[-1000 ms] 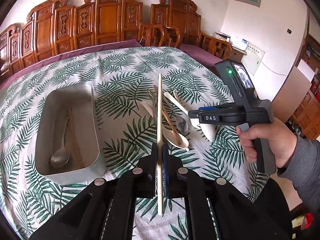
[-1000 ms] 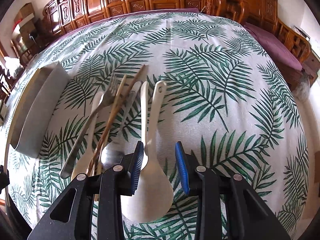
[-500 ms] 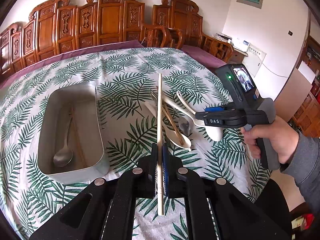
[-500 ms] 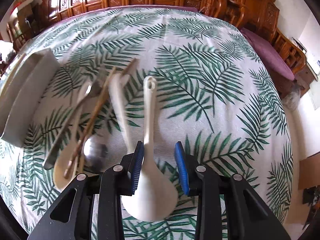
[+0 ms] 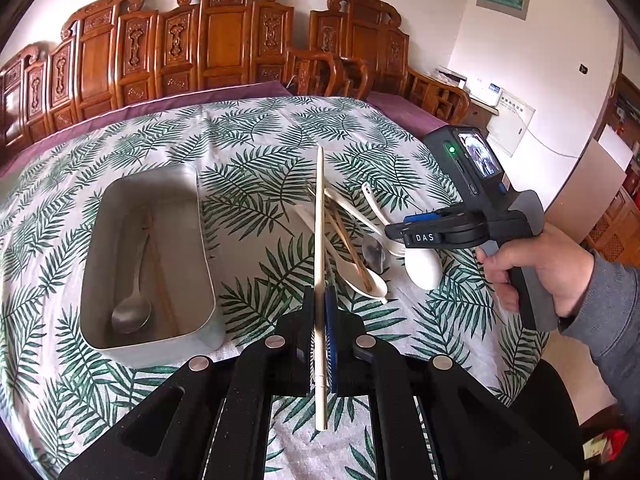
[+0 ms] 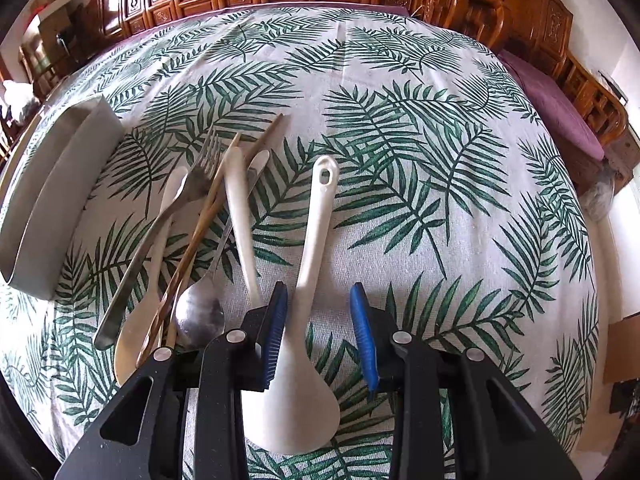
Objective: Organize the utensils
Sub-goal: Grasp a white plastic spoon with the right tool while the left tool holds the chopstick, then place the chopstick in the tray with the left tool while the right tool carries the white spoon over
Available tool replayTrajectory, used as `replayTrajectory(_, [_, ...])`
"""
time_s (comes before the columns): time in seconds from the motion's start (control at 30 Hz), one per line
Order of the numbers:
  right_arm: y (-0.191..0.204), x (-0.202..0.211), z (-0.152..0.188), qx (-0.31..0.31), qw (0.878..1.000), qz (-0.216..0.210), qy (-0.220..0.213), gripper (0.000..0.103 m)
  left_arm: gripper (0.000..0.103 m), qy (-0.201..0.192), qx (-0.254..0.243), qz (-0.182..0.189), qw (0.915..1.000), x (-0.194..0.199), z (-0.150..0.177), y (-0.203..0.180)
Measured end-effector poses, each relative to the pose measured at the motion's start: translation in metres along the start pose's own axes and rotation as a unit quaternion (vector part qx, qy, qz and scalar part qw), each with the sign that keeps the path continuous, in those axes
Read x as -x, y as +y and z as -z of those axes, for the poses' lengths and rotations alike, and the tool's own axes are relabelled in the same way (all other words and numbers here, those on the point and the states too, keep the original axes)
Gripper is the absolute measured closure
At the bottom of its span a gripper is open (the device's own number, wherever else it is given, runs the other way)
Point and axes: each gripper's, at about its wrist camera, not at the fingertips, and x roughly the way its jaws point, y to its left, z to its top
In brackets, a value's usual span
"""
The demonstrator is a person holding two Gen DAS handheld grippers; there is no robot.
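My left gripper (image 5: pixel 320 300) is shut on a pale chopstick (image 5: pixel 319 220), which it holds above the leaf-print cloth. It points toward the far side, right of the metal tray (image 5: pixel 206 264). A metal spoon (image 5: pixel 132 314) and brown chopsticks (image 5: pixel 160 272) lie in the tray. My right gripper (image 6: pixel 318 304) is shut on the neck of a white rice paddle (image 6: pixel 316 232), whose handle points away. Left of it lies a pile: a fork (image 6: pixel 160 224), brown chopsticks (image 6: pixel 208 208), a metal spoon (image 6: pixel 200 316) and a white spoon (image 6: pixel 240 208).
A person's hand (image 5: pixel 540 268) holds the right gripper (image 5: pixel 400 232) at the table's right side. Carved wooden chairs (image 5: pixel 224 40) line the far edge. The tray (image 6: pixel 60 192) stands at the left. Bare cloth stretches beyond and to the right of the pile.
The right gripper has swung a little with the paddle in it, so the paddle's handle now stands apart from the white spoon. The left gripper and its chopstick stay put.
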Motion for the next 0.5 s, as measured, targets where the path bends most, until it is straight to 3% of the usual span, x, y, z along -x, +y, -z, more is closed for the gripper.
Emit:
replayTrajectory(0.17, [0.004,0.003,0.003,0.012,1.0,-0.001,-0.001,0.092,0.099,-0.002,0.004,-0.002,1.0,0.002,0.0,0.003])
replayTrajectory(0.5, [0.008,0.032,0.011,0.016,1.0,0.007,-0.02,0.093,0.099,-0.015,0.01,-0.016,0.9997,0.019,-0.004,0.018])
